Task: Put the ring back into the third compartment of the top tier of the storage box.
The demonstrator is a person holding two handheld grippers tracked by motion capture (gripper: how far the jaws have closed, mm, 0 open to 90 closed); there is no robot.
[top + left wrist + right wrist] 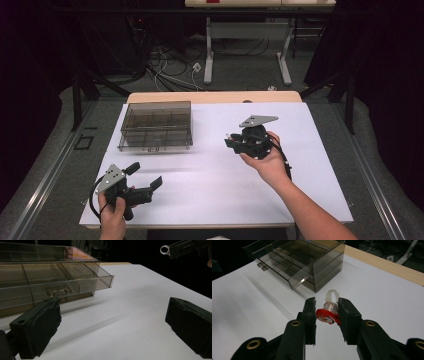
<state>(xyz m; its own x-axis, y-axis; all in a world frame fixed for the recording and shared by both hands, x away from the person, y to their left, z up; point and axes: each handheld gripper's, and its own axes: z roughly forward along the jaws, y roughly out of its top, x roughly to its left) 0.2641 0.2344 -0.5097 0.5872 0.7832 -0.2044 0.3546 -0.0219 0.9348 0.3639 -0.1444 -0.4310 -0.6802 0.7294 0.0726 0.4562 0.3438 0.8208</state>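
Observation:
A smoky clear plastic drawer box (156, 125) (45, 280) (299, 262) stands on the white sheet at the back left, one drawer (75, 283) pulled partly out. My right gripper (231, 142) (327, 315) is held above the sheet to the right of the box, shut on a small toy ring (329, 312) with a red face and a clear band. My left gripper (147, 177) (112, 325) rests near the front left of the table, open, its jaws wide apart with bare sheet between them. The right gripper's tip (166, 250) shows at the top right of the left gripper view.
The white sheet (215, 175) covers a wooden table (215, 96). Beyond the far edge lie cables (170, 70) and a white desk frame (247, 50) on the floor. Dark curtains close both sides.

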